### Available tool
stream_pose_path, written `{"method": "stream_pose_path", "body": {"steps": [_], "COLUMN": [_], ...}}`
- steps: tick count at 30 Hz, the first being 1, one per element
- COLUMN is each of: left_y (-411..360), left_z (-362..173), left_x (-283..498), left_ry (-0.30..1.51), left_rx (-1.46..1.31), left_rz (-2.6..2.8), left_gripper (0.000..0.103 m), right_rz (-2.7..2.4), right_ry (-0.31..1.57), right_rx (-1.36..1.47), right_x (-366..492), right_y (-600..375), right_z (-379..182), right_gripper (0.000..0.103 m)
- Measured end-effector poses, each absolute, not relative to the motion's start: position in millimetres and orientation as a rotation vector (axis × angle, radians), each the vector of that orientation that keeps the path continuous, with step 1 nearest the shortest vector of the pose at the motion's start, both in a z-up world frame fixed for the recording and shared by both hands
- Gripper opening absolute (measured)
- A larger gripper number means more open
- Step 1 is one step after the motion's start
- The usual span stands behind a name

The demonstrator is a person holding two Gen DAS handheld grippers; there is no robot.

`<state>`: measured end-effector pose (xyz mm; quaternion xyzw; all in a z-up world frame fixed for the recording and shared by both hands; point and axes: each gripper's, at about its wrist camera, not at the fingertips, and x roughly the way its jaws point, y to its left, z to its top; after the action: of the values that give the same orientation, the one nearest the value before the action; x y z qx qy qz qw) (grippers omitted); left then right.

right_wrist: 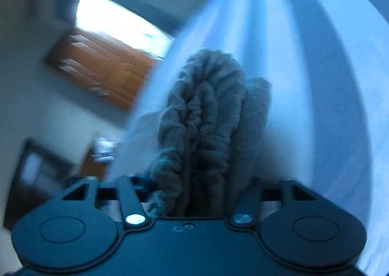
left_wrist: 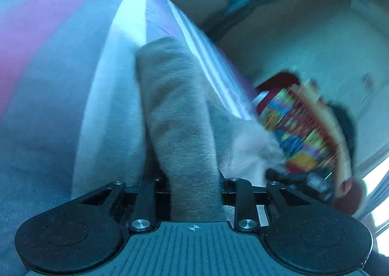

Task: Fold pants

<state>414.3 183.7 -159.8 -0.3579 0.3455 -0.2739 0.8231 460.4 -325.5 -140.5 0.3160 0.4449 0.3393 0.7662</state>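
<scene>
Grey fleece pants [left_wrist: 180, 115] pinched in left gripper [left_wrist: 192, 193] as a flat band; gathered waistband [right_wrist: 206, 110] bunched in right gripper [right_wrist: 194, 193], lifted above striped bedding [right_wrist: 304, 81]; folding underway, unfinished.

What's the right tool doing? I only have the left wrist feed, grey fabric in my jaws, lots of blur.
Observer: The right tool is shut on the pants too, on a bunched, gathered part that looks like an elastic waistband.
Operator: Thin fold like mine?
Observer: No. It's a thick wad of several ruched layers filling the gap, while your left tool holds one flat strip.
Operator: What's behind it?
Observer: A pale striped bed cover on the right, and a wooden door on the left. That view is also blurred.
Operator: Any fabric hanging loose there?
Observer: A ruched edge droops over the left side of the tool.
</scene>
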Motion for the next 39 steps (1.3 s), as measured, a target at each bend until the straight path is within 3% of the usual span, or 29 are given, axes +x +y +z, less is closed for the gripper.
{"method": "stream_pose_path", "body": {"steps": [7,10,12,15,20,25,32,39], "left_y": [179,168,165,155,151,154,153,156], "left_z": [-164,-151,-145,-134,-126,-129,-126,-115], "left_x": [412,402,391,379,364,353,348,326], "left_ry": [0.722,0.734,0.74,0.744,0.741,0.739,0.747,0.761], "left_rx": [-0.76,-0.68,-0.632,-0.552,-0.515,-0.508,-0.489,-0.445], "left_rz": [-0.59,-0.558,-0.554,-0.548,-0.527,-0.523,-0.507,-0.435], "left_gripper": [0.031,0.042,0.057,0.066,0.068,0.068,0.068,0.068], "right_rz": [0.766,0.764,0.758,0.739,0.707,0.684,0.64,0.597], "right_ry": [0.907,0.92,0.941,0.96,0.95,0.967,0.962,0.972], "right_rx": [0.71,0.704,0.716,0.719,0.714,0.695,0.614,0.583], "right_x": [449,454,458,453,435,423,410,397], "right_y": [-333,-333,-336,-343,-351,-353,-344,-344], "right_z": [-156,-155,-150,-145,-138,-136,-133,-124], "right_gripper": [0.057,0.058,0.06,0.067,0.083,0.083,0.073,0.08]}}
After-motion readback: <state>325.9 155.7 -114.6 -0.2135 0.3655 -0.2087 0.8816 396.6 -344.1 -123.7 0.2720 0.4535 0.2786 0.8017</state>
